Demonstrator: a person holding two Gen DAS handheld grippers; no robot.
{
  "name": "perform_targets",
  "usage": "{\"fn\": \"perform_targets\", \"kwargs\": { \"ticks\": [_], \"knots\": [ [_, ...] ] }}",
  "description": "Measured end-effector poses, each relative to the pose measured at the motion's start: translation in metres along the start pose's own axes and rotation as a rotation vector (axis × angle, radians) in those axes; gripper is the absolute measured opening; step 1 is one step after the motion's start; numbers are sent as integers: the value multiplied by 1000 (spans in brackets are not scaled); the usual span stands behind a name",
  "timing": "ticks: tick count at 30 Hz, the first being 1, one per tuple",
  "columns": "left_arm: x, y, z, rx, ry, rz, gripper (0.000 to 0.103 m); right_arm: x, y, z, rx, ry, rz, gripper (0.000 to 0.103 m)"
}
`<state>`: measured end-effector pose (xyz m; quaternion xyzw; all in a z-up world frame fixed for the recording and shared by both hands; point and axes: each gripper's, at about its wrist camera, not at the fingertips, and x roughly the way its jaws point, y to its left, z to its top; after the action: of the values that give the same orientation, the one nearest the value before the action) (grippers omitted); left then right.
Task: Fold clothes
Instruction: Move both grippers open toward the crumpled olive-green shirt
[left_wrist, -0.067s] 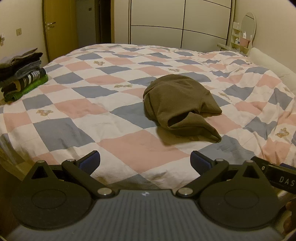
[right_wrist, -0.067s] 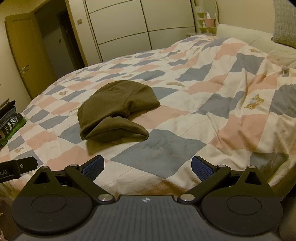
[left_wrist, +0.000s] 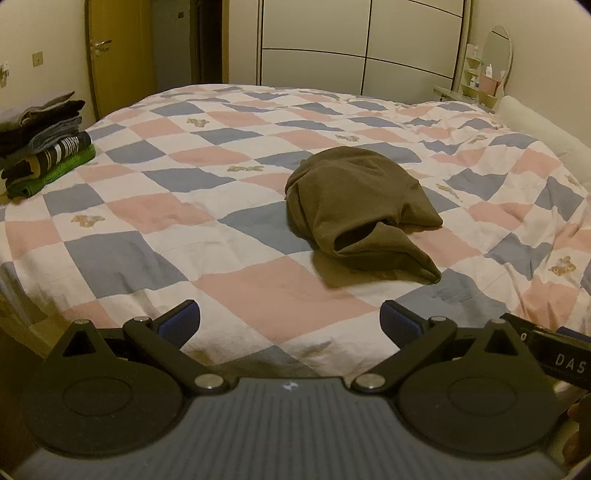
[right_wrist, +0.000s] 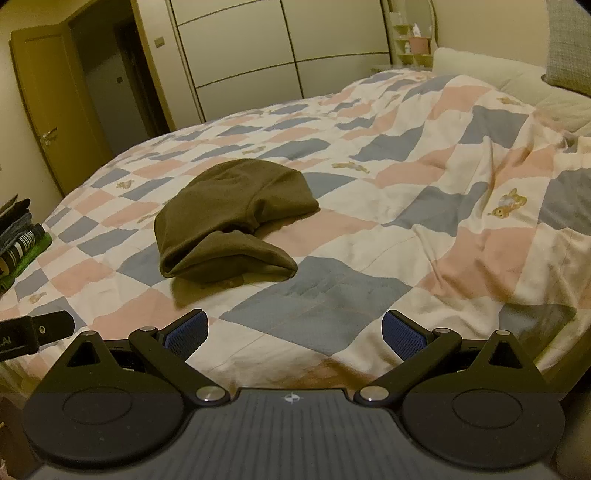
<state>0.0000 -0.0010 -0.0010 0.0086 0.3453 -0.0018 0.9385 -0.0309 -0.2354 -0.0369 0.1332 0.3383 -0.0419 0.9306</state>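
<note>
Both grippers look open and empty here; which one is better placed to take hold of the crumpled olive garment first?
Right, marginally. The right gripper has the olive garment closer ahead, just left of centre; from the left gripper it lies farther off, to the right. Both are open, neither touching it.

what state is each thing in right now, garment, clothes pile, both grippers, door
brown garment: crumpled in a heap on the quilt, unfolded, not held
stack of clothes: folded and piled at the bed's edge
left gripper: open, empty, short of the garment
right gripper: open, empty, short of the garment
door: swung open
quilt: spread over the bed, lightly wrinkled
</note>
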Motion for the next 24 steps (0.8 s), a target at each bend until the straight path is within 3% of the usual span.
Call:
{"fn": "perform_targets", "kwargs": {
  "ticks": [3, 5, 13, 24],
  "knots": [
    [-4, -7, -7, 11, -19, 18, 103, -1, 3, 2, -2, 4, -4, 103],
    [1, -2, -1, -4, 17, -2, 103, -2, 4, 3, -2, 2, -3, 103],
    [11, 15, 1, -89, 32, -66, 103, 2, 5, -4, -11, -2, -6, 103],
    [13, 15, -1, -84, 33, -76, 103, 4, 8, -2, -27, 8, -4, 103]
  ]
}}
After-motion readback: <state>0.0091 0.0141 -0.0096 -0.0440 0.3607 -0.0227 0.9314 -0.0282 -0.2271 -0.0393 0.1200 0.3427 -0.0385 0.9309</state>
